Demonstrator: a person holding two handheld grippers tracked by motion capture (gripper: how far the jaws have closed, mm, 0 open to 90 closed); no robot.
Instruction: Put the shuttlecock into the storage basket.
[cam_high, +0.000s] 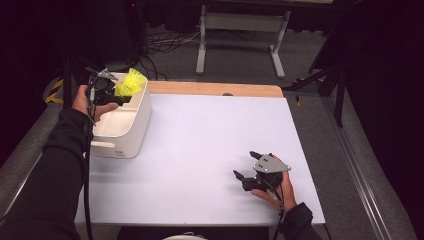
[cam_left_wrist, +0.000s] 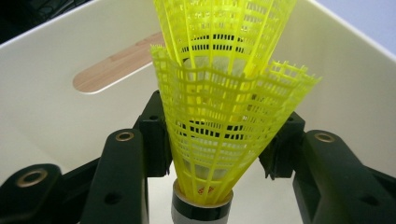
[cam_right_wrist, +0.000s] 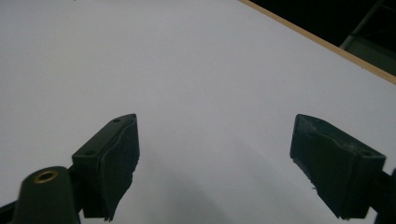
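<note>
We're gripping two nested yellow shuttlecocks (cam_left_wrist: 219, 126) w/ the left tool (cam_high: 121, 95), clamped on their skirts, over the white bin (cam_high: 131, 132). Right tool (cam_high: 245, 167) is resting on the desk (cam_high: 200, 145), jaws apart, holding nothing.

— How is the left gripper (cam_high: 119, 96) held?

— It is raised at the far left in the high view, gripped by the left hand (cam_high: 86, 101), with the dark-sleeved forearm stretched forward from the bottom edge. Its jaws are part closed, and something is clamped between the pads (cam_left_wrist: 156, 135).

— And the right gripper (cam_high: 246, 165)?

— It is kept low at the near right, held by the right hand (cam_high: 278, 192), the wrist bent inward so the jaws are pointed leftward. The jaws are spread wide, with nothing between the pads (cam_right_wrist: 119, 154).
</note>
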